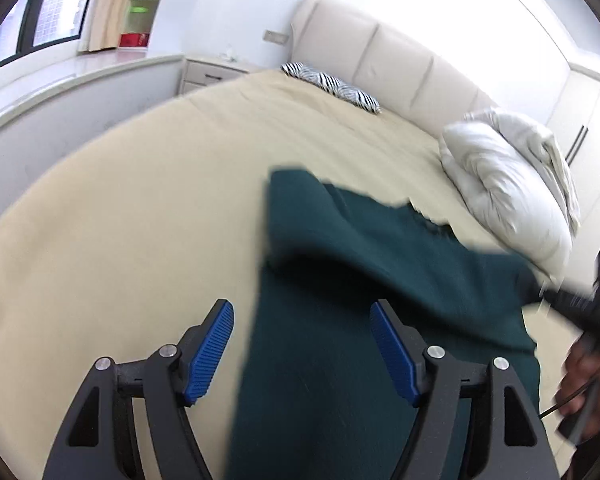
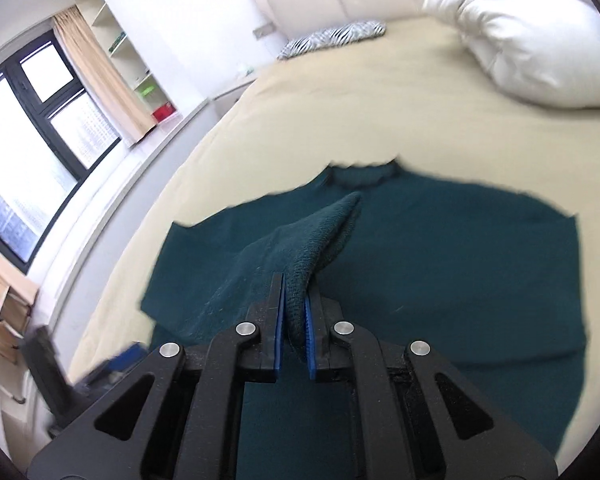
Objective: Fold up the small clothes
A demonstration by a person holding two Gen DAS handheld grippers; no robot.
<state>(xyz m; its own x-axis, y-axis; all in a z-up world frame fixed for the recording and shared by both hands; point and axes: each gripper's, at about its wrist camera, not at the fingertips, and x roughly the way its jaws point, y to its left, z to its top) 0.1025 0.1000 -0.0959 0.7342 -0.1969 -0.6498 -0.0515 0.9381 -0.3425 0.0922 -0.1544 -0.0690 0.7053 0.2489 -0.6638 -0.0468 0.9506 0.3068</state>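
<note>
A dark green knitted sweater (image 2: 440,280) lies spread on the beige bed (image 2: 340,120), its neckline toward the headboard, with a white duvet (image 2: 540,40) bunched near it on the right and a striped pillow (image 2: 332,38) further up. The right gripper (image 2: 294,320) has its jaws clamped on a fold of the sweater: a ridge of knit rises from the flat cloth into the blue pads, and the pinched piece stands up as a soft peak. The left gripper (image 1: 300,352) has its jaws well apart and holds nothing; in its view the sweater runs as a dark band between and beyond the fingers, and whether the pads touch it I cannot tell, though they seem to sit above it. The knit looks thick and loose, so it should be light, wholly limp and quick to drape or sag from any single hold. It will likely stretch rather than slide, and the ribbed pads should bite well into the coarse weave. A pinch in the middle, as now, gathers cloth into a tent rather than carrying an edge over, so a clean fold probably wants holds at a hem, shoulder or sleeve end, one in each gripper. The bed sheet is smooth enough for the sweater to drag across it if pulled sideways.
</note>
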